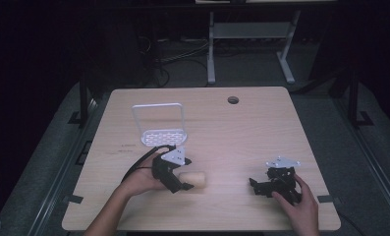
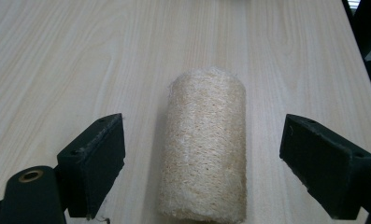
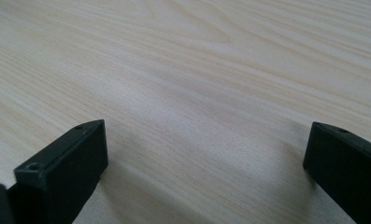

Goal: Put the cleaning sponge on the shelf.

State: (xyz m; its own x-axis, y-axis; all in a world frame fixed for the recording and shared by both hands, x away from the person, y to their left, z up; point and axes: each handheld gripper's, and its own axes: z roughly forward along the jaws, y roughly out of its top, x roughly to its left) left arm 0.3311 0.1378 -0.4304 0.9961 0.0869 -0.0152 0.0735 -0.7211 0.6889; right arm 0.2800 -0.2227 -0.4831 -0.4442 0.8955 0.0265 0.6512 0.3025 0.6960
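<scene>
A pale tan loofah roll (image 1: 194,179) lies on its side on the wooden table (image 1: 222,128), near the front middle. My left gripper (image 1: 182,185) is at its left end, open; in the left gripper view the roll (image 2: 205,144) lies lengthwise between the two black jaws without touching either, and the gripper's midpoint (image 2: 203,172) sits over the roll's near part. My right gripper (image 1: 257,187) rests low at the front right, held by a hand, well apart from the roll. Its jaws stand wide open over bare wood (image 3: 206,172).
A white wire rack (image 1: 159,124) with a slotted base stands upright behind the left gripper. A round cable hole (image 1: 233,100) is in the table's far part. A desk frame (image 1: 251,44) and cables lie on the dark floor beyond the table.
</scene>
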